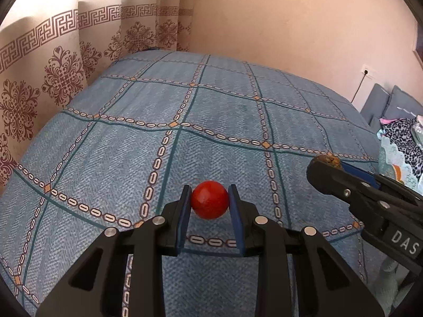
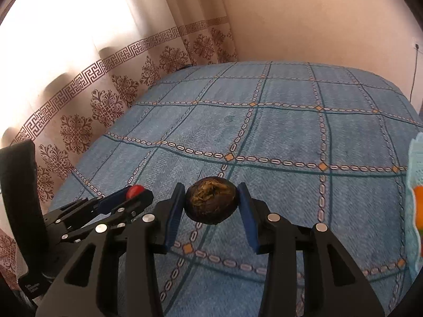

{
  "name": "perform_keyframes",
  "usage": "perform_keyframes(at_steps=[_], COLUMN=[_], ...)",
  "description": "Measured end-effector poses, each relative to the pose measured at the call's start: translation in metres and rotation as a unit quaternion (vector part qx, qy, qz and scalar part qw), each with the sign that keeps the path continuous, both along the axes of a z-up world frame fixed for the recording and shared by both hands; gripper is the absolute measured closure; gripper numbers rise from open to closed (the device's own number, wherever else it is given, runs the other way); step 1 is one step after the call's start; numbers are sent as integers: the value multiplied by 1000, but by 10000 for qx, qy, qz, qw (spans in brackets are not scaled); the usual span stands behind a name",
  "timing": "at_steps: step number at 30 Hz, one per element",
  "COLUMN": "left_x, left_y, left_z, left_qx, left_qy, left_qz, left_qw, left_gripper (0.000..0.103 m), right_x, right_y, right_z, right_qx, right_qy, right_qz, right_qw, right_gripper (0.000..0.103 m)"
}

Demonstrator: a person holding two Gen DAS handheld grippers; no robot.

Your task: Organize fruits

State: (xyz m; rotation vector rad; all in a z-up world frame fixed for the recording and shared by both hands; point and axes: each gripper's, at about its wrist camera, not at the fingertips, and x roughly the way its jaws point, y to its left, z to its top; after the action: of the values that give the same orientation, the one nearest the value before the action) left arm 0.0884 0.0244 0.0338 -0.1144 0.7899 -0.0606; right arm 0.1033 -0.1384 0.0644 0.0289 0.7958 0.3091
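My left gripper (image 1: 210,196) is shut on a round red fruit (image 1: 210,199) and holds it above the blue patterned bedspread (image 1: 185,105). My right gripper (image 2: 210,198) is shut on a dark brown wrinkled fruit (image 2: 210,200) above the same bedspread (image 2: 290,132). In the left wrist view the right gripper (image 1: 323,162) comes in from the right with the brown fruit (image 1: 329,159) at its tip. In the right wrist view the left gripper (image 2: 133,192) shows at the left with the red fruit (image 2: 134,190) between its blue pads.
A patterned curtain (image 1: 53,79) hangs along the bed's left side. A pink wall (image 1: 290,26) with a socket (image 1: 367,71) stands behind. Patterned cloths (image 1: 399,137) and blue cushions (image 1: 388,103) lie at the right. A light blue item with orange (image 2: 416,200) sits at the right edge.
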Motion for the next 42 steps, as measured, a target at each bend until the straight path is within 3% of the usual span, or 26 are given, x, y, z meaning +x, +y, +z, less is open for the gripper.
perform_keyframes(at_steps=[21,27,30,42], left_x=[-48,-46,-44,-43], left_y=[-26,-16,-12,-15], left_z=[37,39,38,39], left_qx=[395,377,356,343], left_qy=[-528,-530,-512,-512], left_qz=[-114,13,30,-35], left_qw=[9978,9979,9981,9981], left_gripper=[74,74,74,74], right_x=[-64,-63,-62,-56], right_y=[-26,-24,-24,-14], right_z=[30,10,-1,-20], right_qx=[235,199,156,-233], right_qy=[-416,-70,79,162], right_qz=[-391,-350,-407,-414], right_qw=[9981,9992,9990,9987], right_gripper=[60,58,43,42])
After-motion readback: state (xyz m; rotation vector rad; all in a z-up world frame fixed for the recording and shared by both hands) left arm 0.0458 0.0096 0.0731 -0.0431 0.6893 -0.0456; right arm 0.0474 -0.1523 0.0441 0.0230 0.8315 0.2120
